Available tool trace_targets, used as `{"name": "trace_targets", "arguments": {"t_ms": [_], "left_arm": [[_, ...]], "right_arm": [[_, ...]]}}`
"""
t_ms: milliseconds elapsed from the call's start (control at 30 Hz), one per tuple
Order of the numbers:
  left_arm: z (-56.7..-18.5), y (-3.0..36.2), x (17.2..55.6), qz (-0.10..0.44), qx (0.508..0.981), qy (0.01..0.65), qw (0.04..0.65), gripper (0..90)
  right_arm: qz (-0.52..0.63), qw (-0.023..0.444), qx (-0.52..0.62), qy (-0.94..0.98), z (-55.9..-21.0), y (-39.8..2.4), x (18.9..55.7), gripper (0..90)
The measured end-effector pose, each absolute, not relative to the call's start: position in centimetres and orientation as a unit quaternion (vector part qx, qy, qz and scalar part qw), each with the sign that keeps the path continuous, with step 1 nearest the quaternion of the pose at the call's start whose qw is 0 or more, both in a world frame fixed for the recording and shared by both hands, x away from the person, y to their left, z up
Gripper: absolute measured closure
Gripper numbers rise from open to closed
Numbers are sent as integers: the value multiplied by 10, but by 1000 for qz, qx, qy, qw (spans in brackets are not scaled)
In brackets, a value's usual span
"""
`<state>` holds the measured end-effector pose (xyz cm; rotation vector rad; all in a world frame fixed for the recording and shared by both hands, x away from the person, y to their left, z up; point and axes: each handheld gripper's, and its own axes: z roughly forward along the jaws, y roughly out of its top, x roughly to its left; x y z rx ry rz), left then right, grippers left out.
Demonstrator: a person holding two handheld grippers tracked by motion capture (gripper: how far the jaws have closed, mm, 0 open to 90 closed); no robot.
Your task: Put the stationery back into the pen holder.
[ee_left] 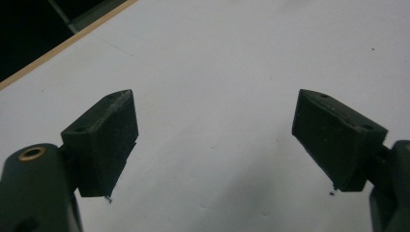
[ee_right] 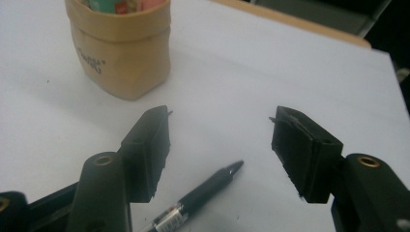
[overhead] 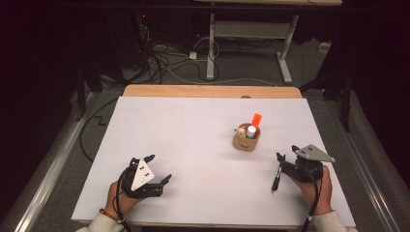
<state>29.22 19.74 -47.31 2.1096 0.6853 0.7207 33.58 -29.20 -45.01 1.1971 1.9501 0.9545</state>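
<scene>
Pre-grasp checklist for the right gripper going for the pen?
1. Right gripper fingers open: ok.
2. Pen lying flat on the table, between the fingers but untouched: ok.
3. Pen clear of the holder: ok.
4. Fingers low enough to pinch the pen: cannot tell.
5. Left gripper open, nothing in it, away from the pen: ok.
6. Room left in the holder for the pen: cannot tell.

1. Looks like a lab or recording studio: dark surroundings, black drapes at the sides.
2. White-topped table (overhead: 193,145) with a wooden edge, on grey carpet.
3. Tangled cables (overhead: 164,60) across the floor behind, beside a metal desk frame (overhead: 251,38).
</scene>
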Motion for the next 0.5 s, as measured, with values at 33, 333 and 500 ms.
{"name": "trace_targets", "arguments": {"t_ms": [33,333,500], "left_arm": [[-473,197,292,283,832,267,396,160],[-475,199,291,272,834,255,407,160],[-472,196,285,276,834,242,412,159]], "right_arm": [[365,322,464,740,-451,-293,335,399],[339,256,554,716,-459,-301,336,450],[323,236,584,707,-457,-298,341,474]]}}
